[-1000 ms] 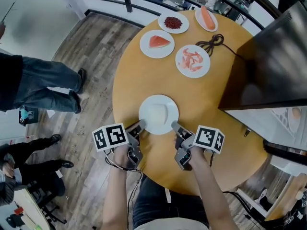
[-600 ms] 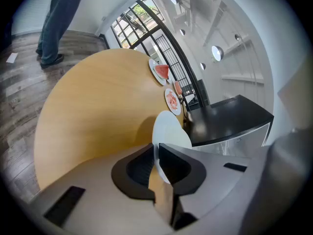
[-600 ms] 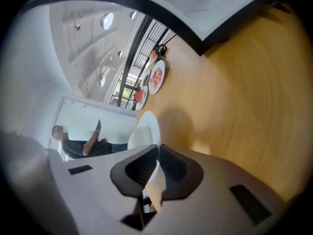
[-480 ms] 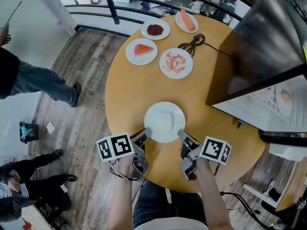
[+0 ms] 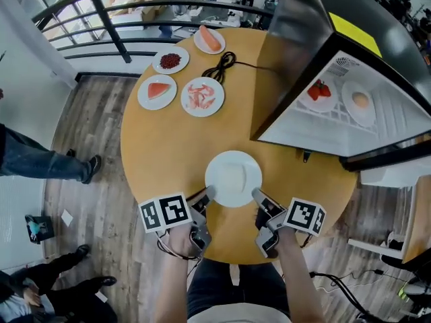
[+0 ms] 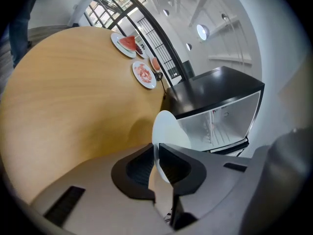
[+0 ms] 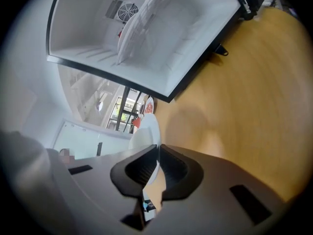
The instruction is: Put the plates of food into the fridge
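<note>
A white plate (image 5: 233, 177) with a pale white food on it hangs above the round wooden table (image 5: 155, 147), held from both sides. My left gripper (image 5: 207, 195) is shut on its near-left rim, and my right gripper (image 5: 258, 195) is shut on its near-right rim. In the left gripper view the plate (image 6: 168, 131) stands edge-on between the jaws, and the right gripper view shows the plate (image 7: 146, 133) the same way. The open fridge (image 5: 337, 106) stands to the right, with a plate of red food (image 5: 317, 94) and a plate with an egg-like item (image 5: 359, 101) on its shelf.
Several plates stay at the table's far side: red slice (image 5: 157, 91), pink pieces (image 5: 201, 96), dark red berries (image 5: 170, 60) and salmon (image 5: 209, 39). A black cable (image 5: 222, 64) lies beside them. A railing (image 5: 101, 12) runs behind. People's legs (image 5: 40, 163) stand on the left floor.
The plate has stayed in both grippers while the view swung right. The fridge interior has come into sight and the other plates have drifted to the upper left.
</note>
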Action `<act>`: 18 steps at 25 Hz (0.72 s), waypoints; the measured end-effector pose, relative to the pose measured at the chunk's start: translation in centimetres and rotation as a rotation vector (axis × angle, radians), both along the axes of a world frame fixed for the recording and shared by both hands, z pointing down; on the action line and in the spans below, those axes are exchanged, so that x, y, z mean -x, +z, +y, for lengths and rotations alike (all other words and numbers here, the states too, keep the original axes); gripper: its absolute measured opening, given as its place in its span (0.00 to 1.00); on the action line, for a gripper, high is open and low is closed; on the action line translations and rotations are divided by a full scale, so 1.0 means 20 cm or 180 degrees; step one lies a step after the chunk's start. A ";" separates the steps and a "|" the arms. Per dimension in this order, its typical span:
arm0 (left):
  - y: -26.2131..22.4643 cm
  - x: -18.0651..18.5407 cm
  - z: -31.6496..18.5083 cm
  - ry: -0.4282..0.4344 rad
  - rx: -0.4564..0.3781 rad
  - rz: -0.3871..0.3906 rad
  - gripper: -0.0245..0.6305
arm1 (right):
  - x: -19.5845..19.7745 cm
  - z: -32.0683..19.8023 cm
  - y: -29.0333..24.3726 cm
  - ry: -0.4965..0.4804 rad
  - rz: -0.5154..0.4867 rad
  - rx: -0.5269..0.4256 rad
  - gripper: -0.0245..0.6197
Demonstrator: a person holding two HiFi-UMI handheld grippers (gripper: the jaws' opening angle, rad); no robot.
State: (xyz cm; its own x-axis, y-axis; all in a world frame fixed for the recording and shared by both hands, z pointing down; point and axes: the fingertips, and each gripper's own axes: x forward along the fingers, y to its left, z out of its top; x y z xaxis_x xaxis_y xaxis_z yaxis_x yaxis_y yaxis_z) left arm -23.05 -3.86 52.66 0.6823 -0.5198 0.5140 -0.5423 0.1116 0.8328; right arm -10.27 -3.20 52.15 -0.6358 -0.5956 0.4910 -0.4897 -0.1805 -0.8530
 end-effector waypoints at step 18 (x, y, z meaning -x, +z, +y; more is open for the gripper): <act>-0.12 -0.80 -0.04 0.0485 -0.0104 -0.0135 0.10 | -0.78 0.06 -0.10 0.0557 -0.0118 -0.0144 0.08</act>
